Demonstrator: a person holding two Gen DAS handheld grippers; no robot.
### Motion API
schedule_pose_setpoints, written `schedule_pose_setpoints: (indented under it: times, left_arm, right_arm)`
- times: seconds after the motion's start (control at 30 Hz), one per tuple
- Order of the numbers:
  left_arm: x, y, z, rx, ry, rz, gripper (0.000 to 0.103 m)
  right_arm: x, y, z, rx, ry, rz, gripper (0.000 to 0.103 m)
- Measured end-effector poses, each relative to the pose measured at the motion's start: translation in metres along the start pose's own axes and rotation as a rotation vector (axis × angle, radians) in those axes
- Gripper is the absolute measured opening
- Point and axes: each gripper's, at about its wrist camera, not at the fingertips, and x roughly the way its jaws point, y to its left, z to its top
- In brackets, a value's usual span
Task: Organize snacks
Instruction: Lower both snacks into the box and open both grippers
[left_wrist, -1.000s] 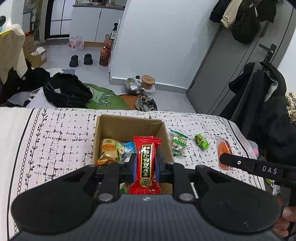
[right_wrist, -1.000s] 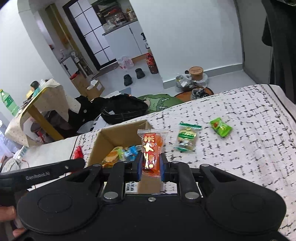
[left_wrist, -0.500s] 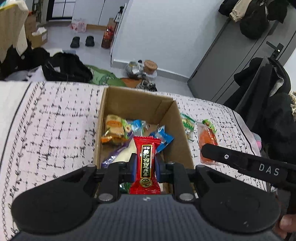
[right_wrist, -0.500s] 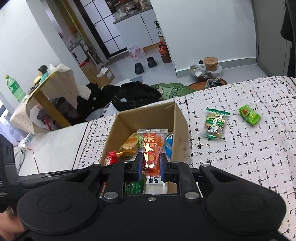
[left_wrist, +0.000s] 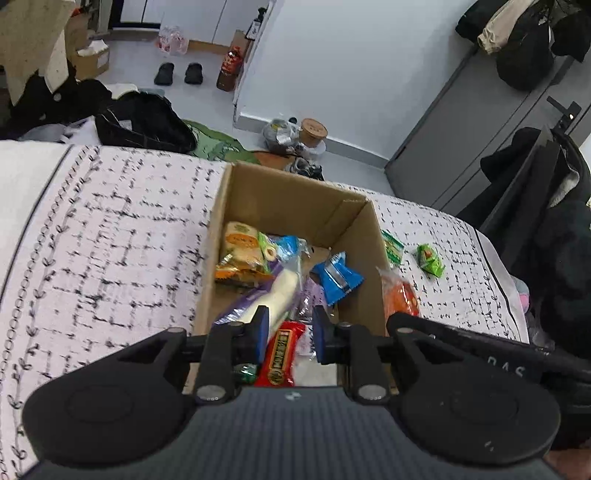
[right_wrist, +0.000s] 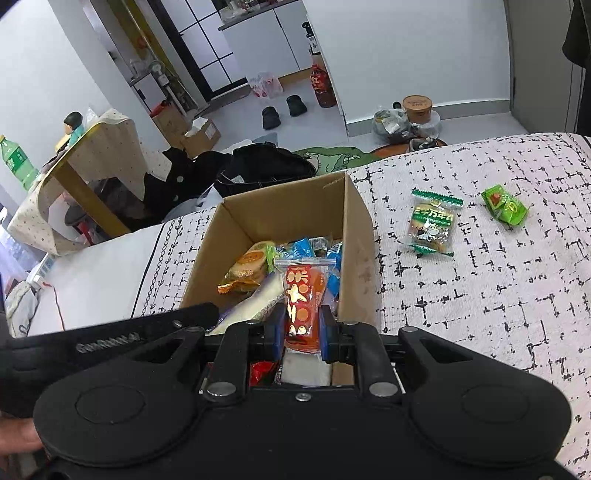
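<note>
An open cardboard box stands on the patterned cloth and holds several snack packets. My left gripper is open above the box's near end. The red snack packet lies loose below its blue pads, inside the box. My right gripper is shut on an orange snack packet and holds it over the box's near right corner. That orange packet also shows in the left wrist view, beside the box's right wall.
On the cloth right of the box lie a green-edged biscuit packet and a small green packet. The table's far edge runs just behind the box. Beyond it are bags, shoes and a door.
My left gripper has opened and the red packet has dropped from its pads into the box. Both grippers have moved forward over the box. The right gripper still holds the orange packet.
</note>
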Motion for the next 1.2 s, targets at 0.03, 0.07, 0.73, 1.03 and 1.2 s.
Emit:
schedule_pose_setpoints:
  times: [0.03,0.07,0.73,1.03,1.2]
  left_arm:
    - [-0.003,0.001,0.000,0.005,-0.009,0.007,0.022]
    - [-0.006,0.001,0.001,0.007,-0.015,0.009,0.023]
    - [-0.023,0.009,-0.001,0.010,-0.041,0.033,0.045]
    - [-0.026,-0.007,-0.001,0.030,-0.041,0.049,0.066]
    - [-0.025,-0.019,0.000,0.043,-0.039,0.053,0.075]
  right_arm:
    - [0.001,0.001,0.000,-0.004,0.003,0.000,0.018]
    - [0.002,0.001,0.000,-0.007,0.007,0.001,0.018]
    - [0.001,0.007,-0.002,-0.029,0.009,-0.042,0.028]
    - [-0.019,-0.010,0.003,-0.014,-0.016,-0.038,0.036]
    - [-0.029,-0.026,0.005,0.007,-0.025,-0.036,0.046]
